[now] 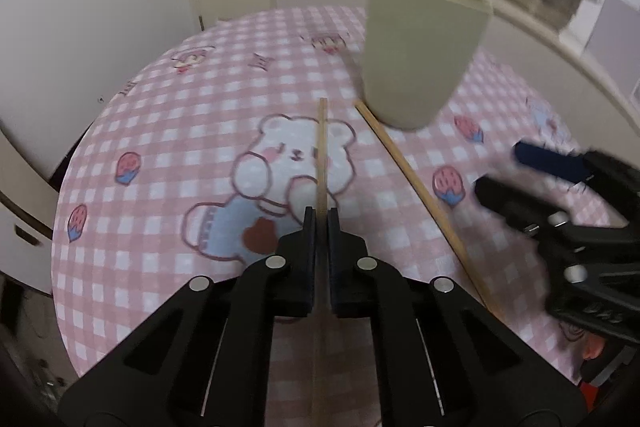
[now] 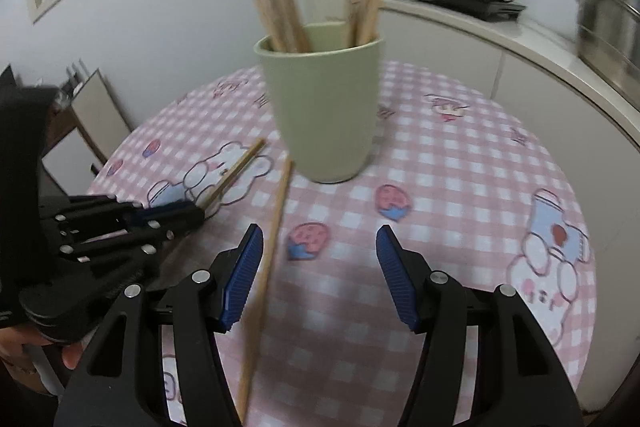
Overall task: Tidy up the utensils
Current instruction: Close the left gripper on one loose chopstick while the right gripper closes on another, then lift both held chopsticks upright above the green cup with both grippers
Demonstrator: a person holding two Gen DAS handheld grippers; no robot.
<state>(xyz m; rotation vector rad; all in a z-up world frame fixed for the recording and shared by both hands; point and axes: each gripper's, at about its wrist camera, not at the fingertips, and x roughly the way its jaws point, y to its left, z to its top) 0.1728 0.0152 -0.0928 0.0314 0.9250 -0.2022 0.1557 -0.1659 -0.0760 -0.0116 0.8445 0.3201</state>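
Left wrist: left gripper (image 1: 320, 217) clamped on one chopstick (image 1: 321, 155), green cup (image 1: 420, 59) ahead-right; lift tip-up, drop it in vertically. Right wrist: right gripper (image 2: 319, 239) half open, empty; second chopstick (image 2: 272, 227) lies beside its left finger; centre before closing.

The left gripper (image 1: 320, 217) pointed steeply downward with its jaws pressed together on a thin wooden chopstick (image 1: 322, 155) that ran out ahead between its black fingers (image 1: 308, 251). The right gripper (image 2: 320, 239) also tilted downward, its blue-padded fingers (image 2: 244, 275) standing apart with nothing clamped between them. Fingertips of the person's hand (image 2: 70, 355) showed under the left gripper's body.
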